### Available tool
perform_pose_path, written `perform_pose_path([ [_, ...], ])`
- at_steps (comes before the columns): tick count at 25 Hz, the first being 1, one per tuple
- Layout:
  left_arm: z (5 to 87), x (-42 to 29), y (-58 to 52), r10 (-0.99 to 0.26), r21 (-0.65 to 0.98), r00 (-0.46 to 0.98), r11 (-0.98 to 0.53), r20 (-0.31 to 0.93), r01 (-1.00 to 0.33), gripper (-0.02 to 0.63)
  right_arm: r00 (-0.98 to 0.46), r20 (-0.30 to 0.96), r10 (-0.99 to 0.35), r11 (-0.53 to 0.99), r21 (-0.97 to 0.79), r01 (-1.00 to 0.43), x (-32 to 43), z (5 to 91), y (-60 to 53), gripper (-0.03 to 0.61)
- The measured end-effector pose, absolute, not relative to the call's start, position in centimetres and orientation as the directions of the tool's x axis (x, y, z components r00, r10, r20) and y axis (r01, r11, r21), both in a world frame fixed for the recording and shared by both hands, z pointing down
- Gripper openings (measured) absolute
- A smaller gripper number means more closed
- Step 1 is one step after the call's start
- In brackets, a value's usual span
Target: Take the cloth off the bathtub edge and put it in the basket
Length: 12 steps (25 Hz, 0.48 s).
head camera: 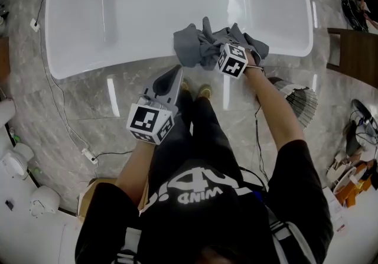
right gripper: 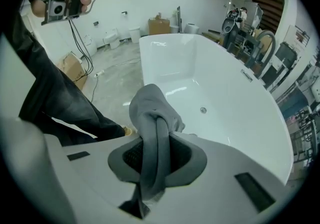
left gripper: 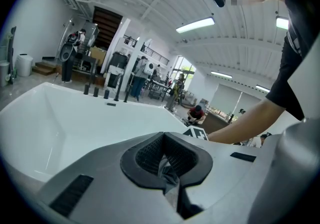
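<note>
Right tool (right gripper: 156,165) pinches a thick fold of grey cloth (head camera: 194,45) at the white bathtub (head camera: 118,15) rim; left tool (left gripper: 167,170) pinches a corner. Black shirt (head camera: 236,221) reads "WIND".

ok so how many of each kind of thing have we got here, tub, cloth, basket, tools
bathtub: 1
grey cloth: 1
wire basket: 1
tools: 2, left tool and right tool
total: 5

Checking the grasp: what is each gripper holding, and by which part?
The right gripper pinches a bunched fold of the grey cloth; the left gripper nips a small bit at its edge.
</note>
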<state>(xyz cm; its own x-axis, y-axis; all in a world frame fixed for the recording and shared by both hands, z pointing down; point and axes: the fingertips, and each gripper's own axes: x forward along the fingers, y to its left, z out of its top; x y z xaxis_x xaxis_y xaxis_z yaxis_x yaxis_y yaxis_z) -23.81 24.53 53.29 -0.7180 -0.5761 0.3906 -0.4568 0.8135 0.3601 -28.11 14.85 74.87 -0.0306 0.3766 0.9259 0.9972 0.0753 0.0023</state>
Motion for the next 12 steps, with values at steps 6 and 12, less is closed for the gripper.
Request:
perform_pose_path([
  [6,49.6,-23.3,24.1,-0.599,0.347,-0.715,0.798,0.361,-0.493,0.014,-0.126,0.893,0.433,0.157,0.063,0.986,-29.4,66.4,12.8,0.055],
  [12,45.0,-22.6,22.9,-0.647,0.329,-0.695,0.761,0.314,-0.559,0.014,-0.271,0.851,0.450,0.244,0.175,0.954,-31.5,55.0,11.4,0.055],
])
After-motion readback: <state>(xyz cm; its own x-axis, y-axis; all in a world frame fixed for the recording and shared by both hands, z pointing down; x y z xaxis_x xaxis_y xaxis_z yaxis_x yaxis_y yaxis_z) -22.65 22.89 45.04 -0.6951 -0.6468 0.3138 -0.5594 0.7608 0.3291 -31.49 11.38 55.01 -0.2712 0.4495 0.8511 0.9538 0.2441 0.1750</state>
